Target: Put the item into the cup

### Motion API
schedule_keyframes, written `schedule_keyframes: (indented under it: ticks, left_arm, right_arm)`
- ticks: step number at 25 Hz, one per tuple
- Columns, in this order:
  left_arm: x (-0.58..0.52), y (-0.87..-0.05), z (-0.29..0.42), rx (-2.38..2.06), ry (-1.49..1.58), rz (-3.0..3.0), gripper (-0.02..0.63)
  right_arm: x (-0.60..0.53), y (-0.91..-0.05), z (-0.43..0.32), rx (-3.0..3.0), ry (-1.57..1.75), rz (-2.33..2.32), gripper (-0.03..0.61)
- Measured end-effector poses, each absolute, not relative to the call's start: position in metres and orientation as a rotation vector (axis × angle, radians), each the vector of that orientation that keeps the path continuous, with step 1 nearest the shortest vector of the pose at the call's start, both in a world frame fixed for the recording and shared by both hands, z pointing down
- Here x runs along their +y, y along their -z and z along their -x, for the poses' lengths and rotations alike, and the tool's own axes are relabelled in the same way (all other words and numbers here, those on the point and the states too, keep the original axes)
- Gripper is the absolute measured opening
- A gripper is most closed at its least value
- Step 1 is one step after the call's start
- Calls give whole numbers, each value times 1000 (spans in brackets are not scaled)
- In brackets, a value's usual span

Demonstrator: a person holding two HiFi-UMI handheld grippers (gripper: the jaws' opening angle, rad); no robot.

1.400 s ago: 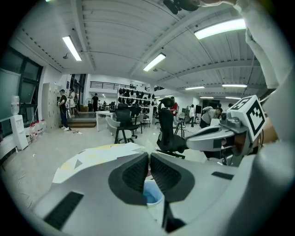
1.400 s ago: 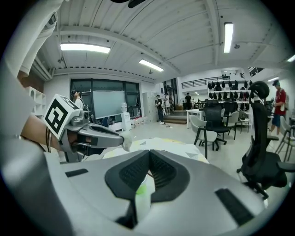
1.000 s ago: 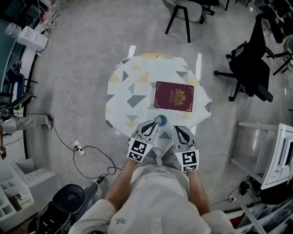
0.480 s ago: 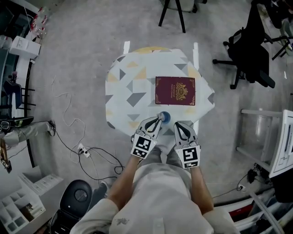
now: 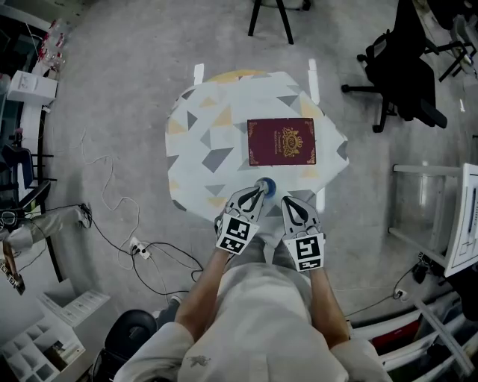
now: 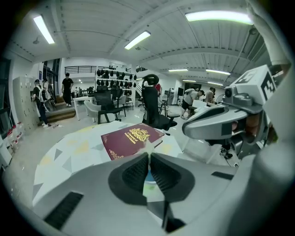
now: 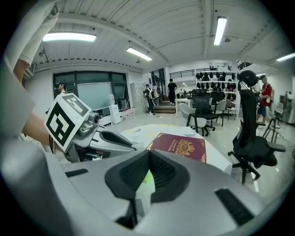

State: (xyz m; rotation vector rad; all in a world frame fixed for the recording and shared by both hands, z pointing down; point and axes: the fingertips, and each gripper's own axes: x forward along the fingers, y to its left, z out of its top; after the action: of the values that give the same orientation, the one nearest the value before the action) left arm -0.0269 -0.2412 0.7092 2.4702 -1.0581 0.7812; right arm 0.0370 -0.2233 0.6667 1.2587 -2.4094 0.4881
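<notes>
A small blue cup (image 5: 267,185) stands near the front edge of the round table (image 5: 200,153) with its grey and yellow triangle cloth. A maroon booklet (image 5: 281,141) with a gold crest lies flat just beyond the cup. My left gripper (image 5: 258,194) is shut, its tips right at the cup's near rim. In the left gripper view blue shows under the closed jaws (image 6: 149,154), and a tiny pale bit at their tip cannot be made out. My right gripper (image 5: 287,203) hangs beside it, to the right of the cup, shut with nothing seen in it (image 7: 148,154).
A black office chair (image 5: 399,78) stands to the right of the table, and chair legs (image 5: 269,13) show beyond it. Cables and a power strip (image 5: 133,245) lie on the floor at the left. A white rack (image 5: 448,224) stands at the right.
Both grippers have sunk a little toward the table's front edge. The left tips have stayed by the blue cup. Cup and booklet have not moved on the table.
</notes>
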Motion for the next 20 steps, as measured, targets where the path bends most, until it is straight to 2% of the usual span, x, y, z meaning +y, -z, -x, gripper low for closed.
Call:
schedule_keyframes:
  ticks: [20]
  left_arm:
    - [-240,-734,20,-988,-953,-2421,29]
  right_arm:
    - [-218,-675,-33,-2392,-516,-1245,6]
